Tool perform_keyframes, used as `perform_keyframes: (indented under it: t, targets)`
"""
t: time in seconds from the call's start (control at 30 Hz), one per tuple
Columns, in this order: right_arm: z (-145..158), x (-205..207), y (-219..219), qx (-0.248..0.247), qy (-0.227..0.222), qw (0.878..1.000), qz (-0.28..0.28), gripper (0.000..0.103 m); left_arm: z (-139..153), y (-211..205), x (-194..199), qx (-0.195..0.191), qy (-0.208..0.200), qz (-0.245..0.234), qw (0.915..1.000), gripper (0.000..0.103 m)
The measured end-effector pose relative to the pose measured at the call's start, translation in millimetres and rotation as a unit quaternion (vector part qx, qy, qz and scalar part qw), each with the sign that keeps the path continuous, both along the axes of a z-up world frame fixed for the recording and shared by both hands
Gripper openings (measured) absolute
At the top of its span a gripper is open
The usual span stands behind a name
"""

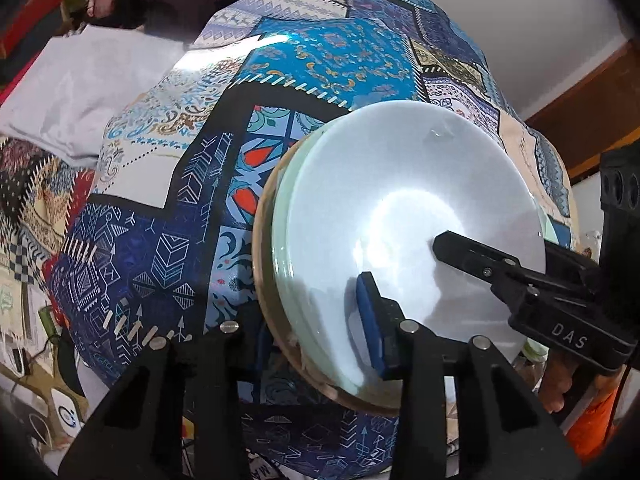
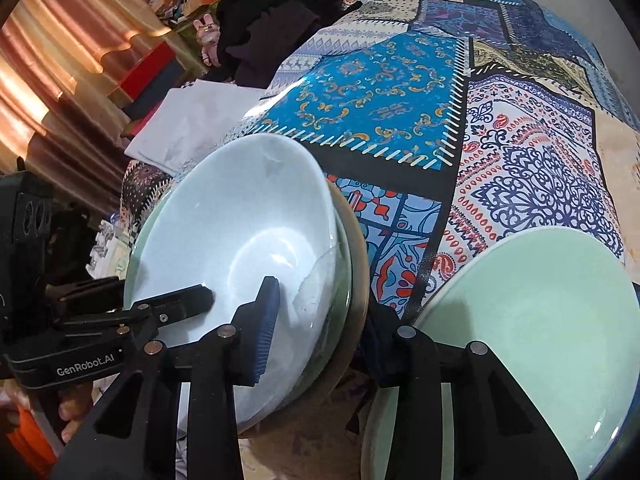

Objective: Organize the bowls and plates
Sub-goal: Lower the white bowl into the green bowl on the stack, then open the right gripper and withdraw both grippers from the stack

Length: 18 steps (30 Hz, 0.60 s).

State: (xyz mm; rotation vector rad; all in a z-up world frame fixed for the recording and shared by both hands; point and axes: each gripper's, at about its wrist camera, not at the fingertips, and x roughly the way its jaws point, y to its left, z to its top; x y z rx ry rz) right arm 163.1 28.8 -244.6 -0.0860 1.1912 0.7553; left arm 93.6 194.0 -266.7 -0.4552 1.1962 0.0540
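A white bowl [image 1: 400,216] sits on top of a stack of a pale green dish and a tan-rimmed one [image 1: 264,280] on the patterned tablecloth. In the left wrist view my left gripper [image 1: 316,320] straddles the stack's rim, one blue pad inside the white bowl, one outside. My right gripper [image 1: 444,246] reaches into the bowl from the right. In the right wrist view the white bowl [image 2: 240,220] lies left, my right gripper [image 2: 320,336] straddles its right rim, and my left gripper [image 2: 196,300] reaches in. A green plate [image 2: 540,320] lies right.
The blue patchwork tablecloth [image 1: 328,60] covers the table. A folded white cloth [image 1: 80,84] lies at the table's left edge, with dark clothes [image 2: 272,12] behind it. Copper curtains [image 2: 52,60] hang at the left. A wall and wooden trim [image 1: 580,100] are beyond the right side.
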Motion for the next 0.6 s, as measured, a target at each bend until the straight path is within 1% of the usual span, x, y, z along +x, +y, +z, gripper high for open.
perform_keyframes:
  t: [0.1,0.2,0.27,0.37,0.47,0.6]
  targets:
    - [-0.1,2.2,-1.9,0.007,0.009,1.0,-0.009,0.034,1.0,0.7,0.7,-0.004,0.006,0.019,0.9998,0.038]
    - [0.0,3.6,-3.5,0.013,0.017,1.0,-0.015,0.034,5.4,-2.5,0.9,0.009,0.004,0.023,0.9997,0.038]
    - [2.7,3.5,-4.4,0.017,0.017,1.0,-0.018,0.034,7.8,-2.9,0.2,0.008,0.005,0.027,0.9996,0.038]
    - [10.9,2.4,-6.4,0.025,0.011,0.999,-0.022,0.034,11.8,-1.5,-0.2,0.001,0.002,0.032,0.9995,0.038]
    - [20.4,2.5,-9.6,0.033,0.002,0.999,-0.026,0.034,18.6,-2.8,0.0,0.007,-0.006,0.035,0.9993,0.038]
    - [34.8,3.1,-17.1,0.043,-0.012,0.999,-0.03,0.034,34.9,-4.8,1.0,0.011,-0.024,0.033,0.9991,0.038]
